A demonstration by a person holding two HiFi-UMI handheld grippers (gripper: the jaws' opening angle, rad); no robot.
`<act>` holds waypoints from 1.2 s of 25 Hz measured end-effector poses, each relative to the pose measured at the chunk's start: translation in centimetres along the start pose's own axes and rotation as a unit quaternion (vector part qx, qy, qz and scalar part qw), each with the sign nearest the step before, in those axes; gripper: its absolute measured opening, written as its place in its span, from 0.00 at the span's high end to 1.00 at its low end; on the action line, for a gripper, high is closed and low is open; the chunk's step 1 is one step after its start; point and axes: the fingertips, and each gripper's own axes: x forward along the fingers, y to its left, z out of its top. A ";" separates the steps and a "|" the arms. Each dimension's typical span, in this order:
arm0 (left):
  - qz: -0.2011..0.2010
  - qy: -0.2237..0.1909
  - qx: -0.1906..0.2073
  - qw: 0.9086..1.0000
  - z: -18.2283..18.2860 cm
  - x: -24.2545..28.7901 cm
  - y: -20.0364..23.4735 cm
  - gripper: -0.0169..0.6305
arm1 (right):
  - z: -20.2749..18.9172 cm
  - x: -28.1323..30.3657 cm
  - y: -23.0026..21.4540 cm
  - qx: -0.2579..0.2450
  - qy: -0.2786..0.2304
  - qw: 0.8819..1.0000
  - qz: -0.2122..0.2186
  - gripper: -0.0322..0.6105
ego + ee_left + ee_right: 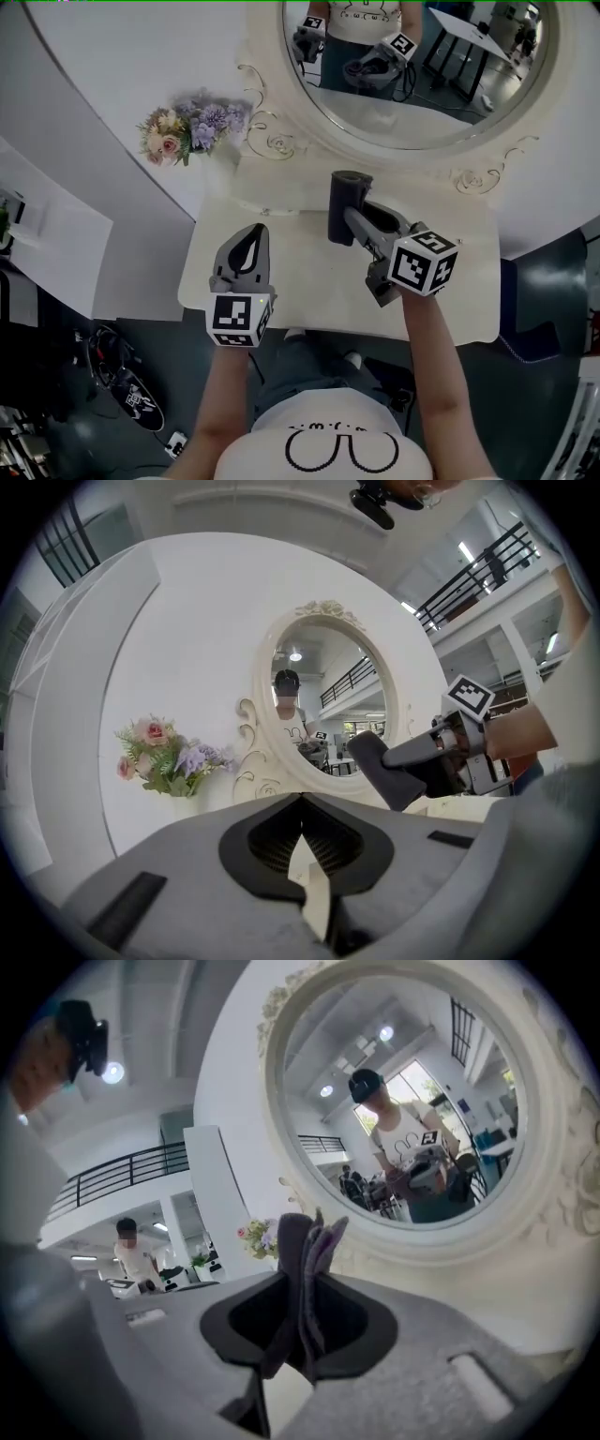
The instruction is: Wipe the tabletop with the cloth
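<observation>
Right gripper (pixel 351 221): I've got its fingers (pixel 375 1354) closed tight on the cloth (pixel 348 199). It's a dark grey cloth, bunched into an upright fold that sticks up past the fingertips. From the head view the cloth sits just in front of the mirror (pixel 375 142), below the middle of its lower rim and over the back of the counter (pixel 309 295). I can't tell whether the bottom of the cloth touches the counter. In the right gripper view the folds fill the gap between the fingers and show some purple-grey layers.

Left gripper (pixel 250 242): fingers brought together at the tips, nothing in them. In its own view only a pale sliver shows through the heart-shaped opening. It's further out from the mirror than the right gripper, off to the mirror's left side and over the counter's front left part. It points up toward the frame.

The mirror is round with a cream ornate frame, standing at the back of the counter. The glass reflects both grippers and a person in a white shirt.

A bunch of flowers (pixel 187 127), pink and lilac, sits left of the mirror, close to the scrollwork on the frame. The counter is pale and its surface looks bare in front of the mirror.
</observation>
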 end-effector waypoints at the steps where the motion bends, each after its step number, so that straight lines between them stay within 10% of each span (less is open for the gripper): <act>1: -0.001 -0.002 0.001 1.000 0.3 0.1 -0.7 0.98 | 0.3 -1.1 -0.1 -0.017 -0.010 1.000 -0.006 0.82; 14: -0.041 -0.039 0.014 0.998 3.0 1.3 -12.0 0.98 | 2.8 -17.4 0.6 -0.234 -0.150 0.951 -0.138 0.82; 30: -0.031 -0.072 0.023 0.997 5.8 -0.8 -20.1 0.98 | 2.5 -28.3 -2.8 -0.263 -0.155 0.934 -0.185 0.82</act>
